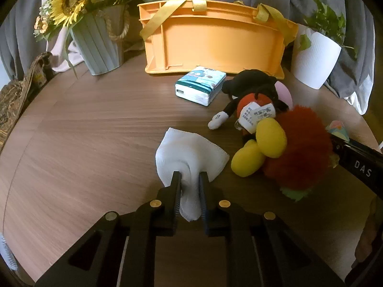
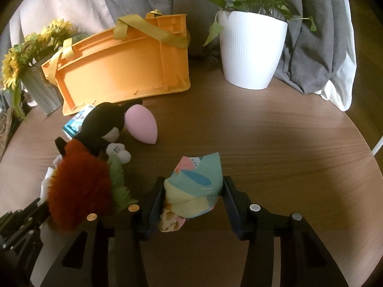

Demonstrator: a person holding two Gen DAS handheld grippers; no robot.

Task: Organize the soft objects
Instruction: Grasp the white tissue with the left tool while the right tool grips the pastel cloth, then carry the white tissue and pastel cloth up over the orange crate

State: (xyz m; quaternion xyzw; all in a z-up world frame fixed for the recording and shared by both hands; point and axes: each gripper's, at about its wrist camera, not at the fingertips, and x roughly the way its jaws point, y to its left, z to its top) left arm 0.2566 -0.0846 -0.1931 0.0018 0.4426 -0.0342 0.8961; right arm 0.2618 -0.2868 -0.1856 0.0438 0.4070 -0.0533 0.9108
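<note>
Gripping a white cloth (image 1: 191, 157), my left jaws (image 1: 189, 179) stand almost fully together, the fabric bunched and pinched between the two fingers, with the rest of the cloth spread forward on the wooden bench (image 1: 95, 129). My right jaws (image 2: 194, 191) stand partly apart and press on both sides of a pastel patterned soft pouch (image 2: 195, 186), which fills the gap between the fingers and rests on the bench.

Between the two grips lies a cluster of soft things: a black plush toy (image 1: 253, 91) with white gloves and yellow feet, lying with a paper tag showing, and touching it a red fluffy toy (image 1: 304, 143) with a green fringe. A pink egg-shaped sponge (image 2: 141, 126) lies just beside the plush toy's head. A tissue packet (image 1: 201, 86) lies near the plush toy, just in front of an orange crate (image 1: 215, 43) with yellow fabric straps, which stands at the back of the bench.

To the crate's left, as my left camera sees it, stands a grey ribbed pot holding sunflowers (image 1: 71, 2); to its right stands a white ribbed pot (image 2: 251, 52) with a leafy green plant. Grey and pale cloth hangs behind the bench.
</note>
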